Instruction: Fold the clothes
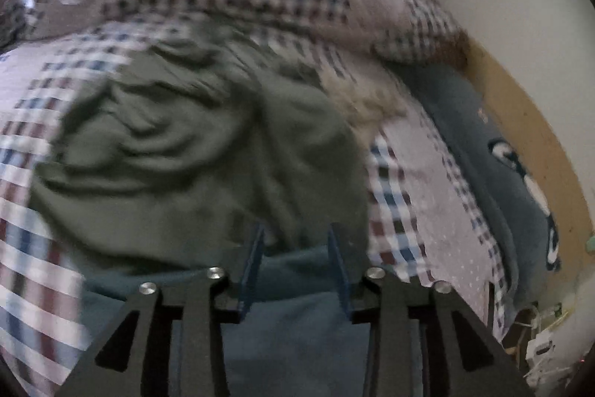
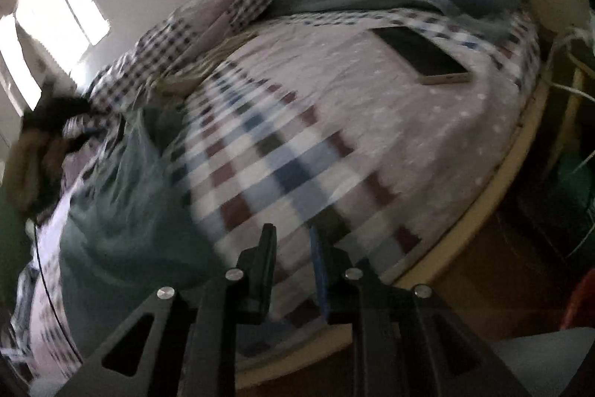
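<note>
Left wrist view: left gripper (image 1: 295, 244) is hovering with fingers apart, empty, over the rumpled green garment (image 1: 193, 144) lying on the checked bedspread (image 1: 394, 211). Right gripper (image 2: 292, 248), narrowly parted, is holding nothing. Judgement: garment unfolded; needs an edge pinched.
</note>
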A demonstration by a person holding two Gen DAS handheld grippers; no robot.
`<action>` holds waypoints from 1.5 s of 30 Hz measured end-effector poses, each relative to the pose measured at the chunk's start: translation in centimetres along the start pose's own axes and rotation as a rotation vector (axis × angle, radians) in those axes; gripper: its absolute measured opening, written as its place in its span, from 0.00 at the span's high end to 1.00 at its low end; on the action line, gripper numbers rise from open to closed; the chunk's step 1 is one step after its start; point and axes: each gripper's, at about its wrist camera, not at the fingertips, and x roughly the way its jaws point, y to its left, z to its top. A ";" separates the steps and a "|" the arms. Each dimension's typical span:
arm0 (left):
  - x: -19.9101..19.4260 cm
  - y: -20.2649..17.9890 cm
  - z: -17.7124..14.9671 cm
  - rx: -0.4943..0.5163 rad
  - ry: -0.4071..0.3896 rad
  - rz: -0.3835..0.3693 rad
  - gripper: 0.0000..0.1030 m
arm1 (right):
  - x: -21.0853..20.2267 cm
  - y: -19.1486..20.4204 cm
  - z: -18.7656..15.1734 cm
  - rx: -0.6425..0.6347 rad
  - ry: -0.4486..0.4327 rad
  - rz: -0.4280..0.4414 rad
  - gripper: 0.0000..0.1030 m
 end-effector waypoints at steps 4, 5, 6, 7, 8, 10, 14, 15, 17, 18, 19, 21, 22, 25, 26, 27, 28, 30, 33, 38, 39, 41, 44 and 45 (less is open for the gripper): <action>-3.0 5.5 -0.8 -0.021 -0.020 -0.007 0.37 | -0.6 0.2 1.7 -0.034 -0.029 0.074 0.79; -3.4 6.7 -1.4 -0.023 -0.020 -0.005 0.37 | -0.6 0.6 2.1 -0.054 -0.033 0.101 0.79; -3.7 7.7 -2.0 -0.024 -0.017 -0.005 0.37 | -0.6 1.1 2.5 -0.079 -0.037 0.128 0.79; -3.8 8.6 -2.6 -0.031 -0.017 -0.012 0.37 | -0.4 1.9 3.0 -0.108 -0.040 0.151 0.79; -3.9 9.4 -3.3 -0.042 -0.017 -0.023 0.37 | -0.2 3.0 3.6 -0.143 -0.046 0.171 0.79; -4.0 10.7 -4.6 -0.066 -0.020 -0.053 0.37 | 0.1 4.6 4.5 -0.207 -0.057 0.202 0.78; -3.6 12.0 -6.5 -0.117 -0.036 -0.150 0.37 | 1.3 8.1 6.9 -0.338 -0.058 0.291 0.46; -3.5 12.3 -7.0 -0.129 -0.040 -0.174 0.37 | 1.9 9.0 7.6 -0.364 -0.048 0.314 0.46; -3.2 12.7 -7.8 -0.149 -0.038 -0.212 0.37 | 3.3 10.7 8.9 -0.408 -0.032 0.314 0.46; -3.0 12.6 -7.9 -0.140 -0.026 -0.211 0.37 | 4.3 11.6 9.7 -0.422 -0.018 0.320 0.46; -2.8 12.3 -8.0 -0.123 -0.020 -0.207 0.37 | 5.4 12.4 10.4 -0.429 0.005 0.328 0.46; -2.6 11.9 -8.0 -0.099 -0.015 -0.204 0.37 | 7.4 13.7 11.4 -0.438 0.048 0.337 0.46; -2.6 11.8 -7.9 -0.093 -0.014 -0.205 0.37 | 8.5 14.2 11.9 -0.439 0.073 0.343 0.46; -2.2 11.8 -7.6 -0.098 -0.012 -0.208 0.39 | 12.7 15.9 13.4 -0.422 0.167 0.379 0.46; -2.1 11.9 -7.5 -0.100 -0.010 -0.203 0.49 | 13.9 16.4 13.7 -0.415 0.194 0.382 0.46; -2.0 11.9 -7.4 -0.100 -0.004 -0.195 0.54 | 15.1 16.9 14.0 -0.408 0.218 0.385 0.46; -1.9 11.9 -7.3 -0.097 0.002 -0.188 0.61 | 16.2 17.3 14.2 -0.400 0.237 0.390 0.46; -1.8 11.9 -7.2 -0.087 0.010 -0.174 0.69 | 18.2 18.2 14.6 -0.389 0.276 0.391 0.46; -2.1 12.7 -7.2 -0.112 -0.005 -0.172 0.78 | 20.8 19.8 14.7 -0.398 0.344 0.391 0.46; -2.8 14.3 -7.1 -0.166 -0.039 -0.176 0.91 | 22.0 22.1 14.5 -0.478 0.376 0.396 0.94; -3.0 14.6 -7.1 -0.176 -0.046 -0.176 0.92 | 21.4 22.6 14.4 -0.515 0.355 0.403 0.93; -3.2 15.2 -7.1 -0.198 -0.060 -0.178 0.93 | 19.9 23.7 14.4 -0.587 0.305 0.420 0.93; -3.7 16.1 -7.0 -0.230 -0.080 -0.180 0.93 | 16.6 25.4 14.9 -0.668 0.195 0.471 0.93; -3.9 16.5 -7.0 -0.244 -0.092 -0.169 0.93 | 16.1 25.9 15.1 -0.688 0.171 0.481 0.93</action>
